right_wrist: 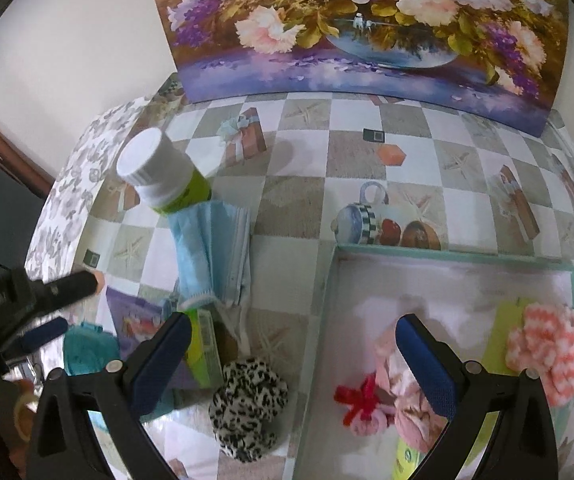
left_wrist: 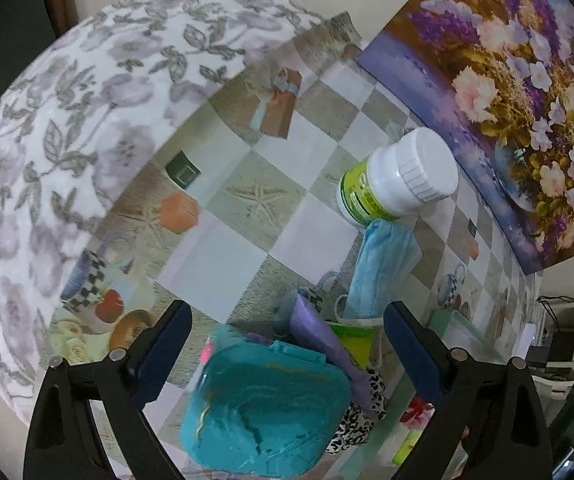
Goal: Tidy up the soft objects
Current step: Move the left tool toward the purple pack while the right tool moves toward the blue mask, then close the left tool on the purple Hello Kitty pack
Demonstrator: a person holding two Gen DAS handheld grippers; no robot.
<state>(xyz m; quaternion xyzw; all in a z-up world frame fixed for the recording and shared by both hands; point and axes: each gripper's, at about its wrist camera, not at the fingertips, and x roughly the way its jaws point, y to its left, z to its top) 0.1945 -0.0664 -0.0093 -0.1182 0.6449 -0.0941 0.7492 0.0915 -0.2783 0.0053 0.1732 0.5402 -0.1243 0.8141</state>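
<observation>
Blue-padded fingers (left_wrist: 167, 344) of the left gripper (left_wrist: 287, 344) are standing wide apart, gripping nothing, and a teal plastic case (left_wrist: 265, 404) is lying between them on the checkered tablecloth (left_wrist: 247, 208). A purple packet (left_wrist: 319, 332) is poking out from behind the case, and a leopard-print scrunchie (left_wrist: 361, 420) is peeking past its right edge. Farther off, a blue surgical mask (left_wrist: 379, 268) is lying on the cloth, its far end touching a tipped white-capped bottle with a green label (left_wrist: 391, 184). A floral cushion (left_wrist: 67, 120) is filling the left side, and a flower painting (left_wrist: 507, 92) is leaning against the wall.

From the right wrist view, the right gripper (right_wrist: 293, 360) is also spread wide and holding nothing. It is hanging over the left wall of a shallow mint-edged tray (right_wrist: 447, 254). The leopard-print scrunchie (right_wrist: 249, 412) is sitting on the tablecloth just outside that wall. Inside the tray, a pink cloth bundle with a red bow (right_wrist: 379, 404) is lying near the right finger, and a coral zigzag knit piece (right_wrist: 551, 356) is resting toward the tray's right side. The surgical mask (right_wrist: 213, 252) and bottle (right_wrist: 159, 172) are showing beyond the left finger, with the left gripper (right_wrist: 59, 312) at the far left edge.
</observation>
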